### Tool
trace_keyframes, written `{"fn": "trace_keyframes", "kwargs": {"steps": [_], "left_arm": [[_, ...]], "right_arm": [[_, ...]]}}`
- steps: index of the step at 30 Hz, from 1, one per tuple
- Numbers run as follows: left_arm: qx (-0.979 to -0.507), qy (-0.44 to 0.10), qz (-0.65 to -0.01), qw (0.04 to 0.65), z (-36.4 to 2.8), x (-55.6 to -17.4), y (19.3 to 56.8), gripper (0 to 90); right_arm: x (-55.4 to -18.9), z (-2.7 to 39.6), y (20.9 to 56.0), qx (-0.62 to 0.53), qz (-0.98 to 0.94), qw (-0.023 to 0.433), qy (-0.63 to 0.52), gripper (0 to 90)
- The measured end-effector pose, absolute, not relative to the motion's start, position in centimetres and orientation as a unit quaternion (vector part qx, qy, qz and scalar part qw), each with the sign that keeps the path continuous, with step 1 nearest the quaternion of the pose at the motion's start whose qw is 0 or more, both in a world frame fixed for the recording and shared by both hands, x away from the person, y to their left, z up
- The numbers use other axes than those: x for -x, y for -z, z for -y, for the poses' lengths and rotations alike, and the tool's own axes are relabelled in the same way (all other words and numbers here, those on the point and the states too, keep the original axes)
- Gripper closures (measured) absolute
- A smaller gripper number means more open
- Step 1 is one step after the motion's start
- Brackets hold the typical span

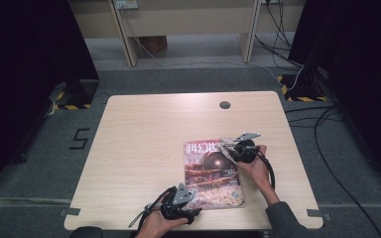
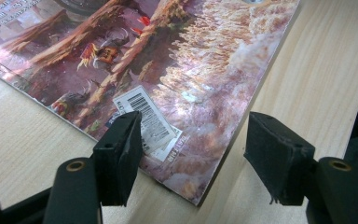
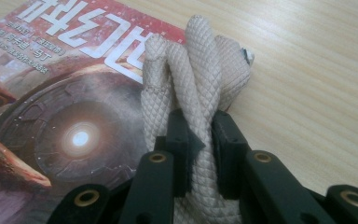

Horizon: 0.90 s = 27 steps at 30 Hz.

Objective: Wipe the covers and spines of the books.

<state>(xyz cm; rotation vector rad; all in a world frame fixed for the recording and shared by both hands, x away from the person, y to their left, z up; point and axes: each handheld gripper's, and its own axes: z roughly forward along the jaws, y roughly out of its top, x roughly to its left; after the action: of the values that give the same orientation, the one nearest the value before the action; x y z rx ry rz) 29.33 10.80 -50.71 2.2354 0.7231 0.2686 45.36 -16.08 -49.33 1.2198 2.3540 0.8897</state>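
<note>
The rope, a cream braided bundle folded over on itself, is pinched between the fingers of the right gripper, which close narrowly on it so that the loops bulge up above the pads. The bundle hangs over the top right corner of the magazine, partly above the red title band and partly above the bare wood just beside that edge; whether it touches the cover cannot be told. In the high view the right gripper sits at that same corner of the magazine, held by the right hand. The magazine lies flat on the counter, right of its middle and toward the near edge, its glossy cover showing a round glowing shape and reddish trees. At the magazine's near left corner, the left gripper hovers with its fingers spread wide and holding nothing: one stands over the barcode label and the other over the wood beyond the magazine's edge. The left hand holds it by the counter's near edge.
</note>
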Motion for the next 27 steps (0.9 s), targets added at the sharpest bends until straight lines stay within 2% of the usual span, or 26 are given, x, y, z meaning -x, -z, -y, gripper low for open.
{"fn": "trace_keyframes", "kwargs": {"steps": [3,8,18,20,27], "left_arm": [[-0.874,-0.103,-0.284,0.38,-10.8,-29.4,50.7,36.1],[-0.875,-0.104,-0.282,0.379,-10.9,-29.4,50.7,36.2],[-0.874,-0.104,-0.282,0.382,-11.0,-29.3,50.7,36.1],[-0.873,-0.102,-0.283,0.383,-11.0,-29.3,50.7,36.0],[-0.871,-0.098,-0.286,0.388,-11.1,-29.4,50.8,35.3]], "right_arm": [[-44.9,15.6,49.2,-0.421,-0.837,0.173,-0.303,79.7],[-43.4,14.3,49.2,-0.397,-0.851,0.142,-0.313,79.7],[-43.8,15.3,49.2,-0.417,-0.839,0.158,-0.311,79.7],[-43.5,14.9,49.2,-0.411,-0.843,0.161,-0.308,79.7],[-42.6,11.2,49.3,-0.368,-0.863,0.129,-0.321,79.7]]}}
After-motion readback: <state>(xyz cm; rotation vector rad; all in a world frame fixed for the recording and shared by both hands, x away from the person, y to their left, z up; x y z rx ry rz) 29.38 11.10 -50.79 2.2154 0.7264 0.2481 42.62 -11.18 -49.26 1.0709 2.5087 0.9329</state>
